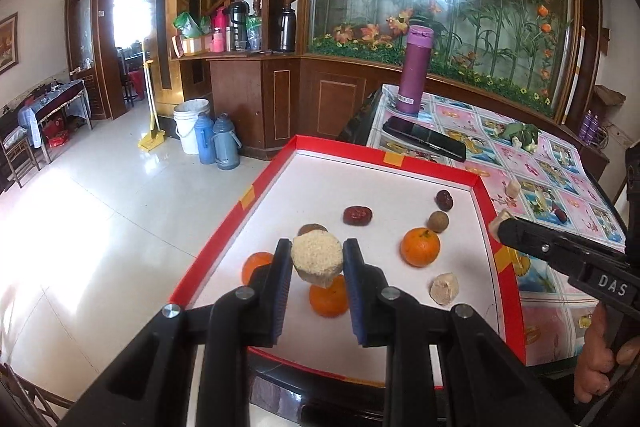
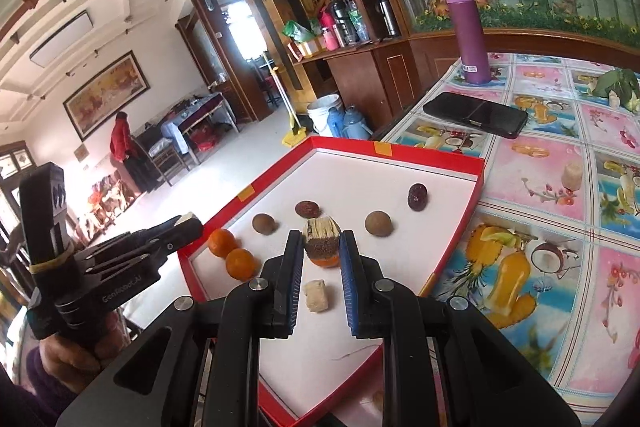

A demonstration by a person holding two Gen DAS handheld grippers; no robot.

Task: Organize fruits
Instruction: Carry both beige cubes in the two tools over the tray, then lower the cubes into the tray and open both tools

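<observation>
Two pale, fibrous sugarcane chunks held aloft over shallow red-rimmed white cardboard tray (image 1: 486, 211): one round, grainy cut-faced chunk (image 1: 317, 261) pinched in left gripper (image 1: 316, 261), one dark-skinned stubby chunk (image 2: 321, 239) pinched in right gripper (image 2: 320, 247). Below on tray floor: three orange tangerines (image 1: 421, 247), third cane piece (image 1: 444, 289), brown longans (image 2: 378, 223), wrinkled red dates (image 2: 417, 197).
</observation>
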